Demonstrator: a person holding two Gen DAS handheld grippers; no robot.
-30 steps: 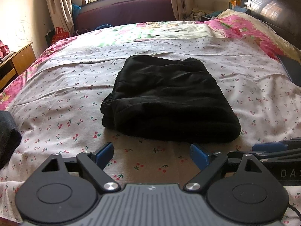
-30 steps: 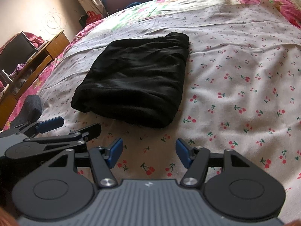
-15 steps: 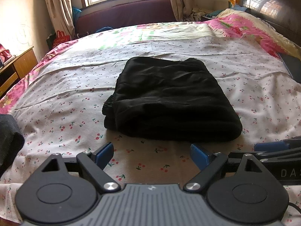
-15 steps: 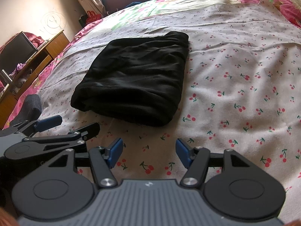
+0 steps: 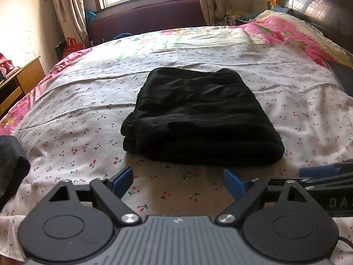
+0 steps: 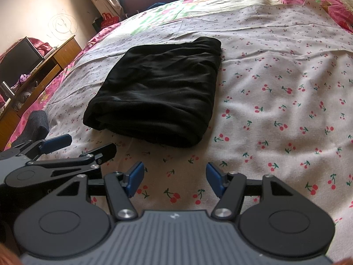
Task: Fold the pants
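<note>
Soft, limp black pants (image 5: 198,119) lie folded on the bed (image 5: 66,119); probably best pinched at the near thick edge; both grippers' fingers (image 5: 122,180) spread, empty.

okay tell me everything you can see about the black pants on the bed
The black pants are soft, matte fabric folded into a thick, roughly rectangular bundle, lying flat on the cherry-print bedsheet. A gathered elastic edge, perhaps the waistband, pokes out at its left side, and the near edge is a rounded fold. Light creases cross the top. Only the sheet touches it; both open grippers sit short of it.
</note>
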